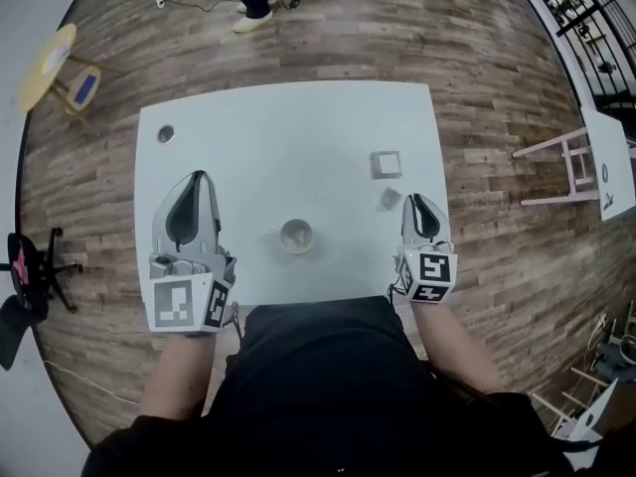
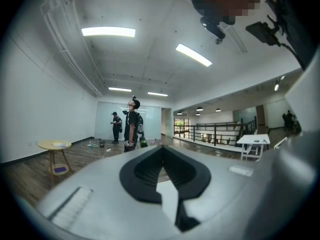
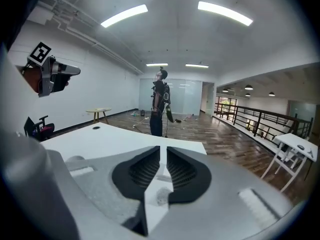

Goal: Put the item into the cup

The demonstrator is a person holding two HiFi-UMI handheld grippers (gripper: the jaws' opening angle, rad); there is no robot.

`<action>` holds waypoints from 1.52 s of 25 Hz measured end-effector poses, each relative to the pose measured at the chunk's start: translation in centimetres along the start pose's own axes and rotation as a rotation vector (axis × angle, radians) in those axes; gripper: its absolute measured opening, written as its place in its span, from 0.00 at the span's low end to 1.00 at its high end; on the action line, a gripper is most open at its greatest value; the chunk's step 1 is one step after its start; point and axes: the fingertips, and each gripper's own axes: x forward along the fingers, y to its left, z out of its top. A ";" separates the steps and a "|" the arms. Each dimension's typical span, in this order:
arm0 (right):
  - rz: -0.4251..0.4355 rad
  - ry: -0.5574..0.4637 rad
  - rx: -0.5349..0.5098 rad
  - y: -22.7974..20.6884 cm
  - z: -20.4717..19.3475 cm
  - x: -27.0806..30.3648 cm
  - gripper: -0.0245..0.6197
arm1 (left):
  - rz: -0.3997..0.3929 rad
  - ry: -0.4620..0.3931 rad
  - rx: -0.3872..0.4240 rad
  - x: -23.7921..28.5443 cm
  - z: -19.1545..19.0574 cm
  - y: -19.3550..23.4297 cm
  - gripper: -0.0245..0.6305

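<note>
A floor of worn brown wooden planks (image 1: 477, 38) ran under a plain white rectangular table (image 1: 288, 127), smooth and matt, with a small round grey hole (image 1: 165, 134) near its far left corner. Beyond the far edge stood a person (image 3: 160, 104) in dark clothes, and off to the left a low round yellow side table (image 1: 48, 65) on thin wooden legs. On the table top, close to the near edge, sat the cup (image 1: 296, 236), pale and round, its open mouth seen from above. Right of it lay two small pale things: a flat square piece (image 1: 386, 164) with a raised rim, and nearer the person a small greyish block (image 1: 389, 199), the item, still out on the bare table and apart from the cup. The left gripper (image 1: 202, 177), grey plastic with ribbed black pads, hung over the left part of the table, its jaws pressed together on nothing, the cup well off to its right. The right gripper (image 1: 413, 199) had its jaws all but together, only a thin slit between the ribbed pads and nothing gripped; the greyish block lay just beside its tips, on the side towards the cup.
</note>
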 end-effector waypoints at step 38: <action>0.112 0.273 -0.008 2.5 -10.4 4.1 0.31 | -0.087 0.192 0.038 1.4 -5.1 -3.0 0.05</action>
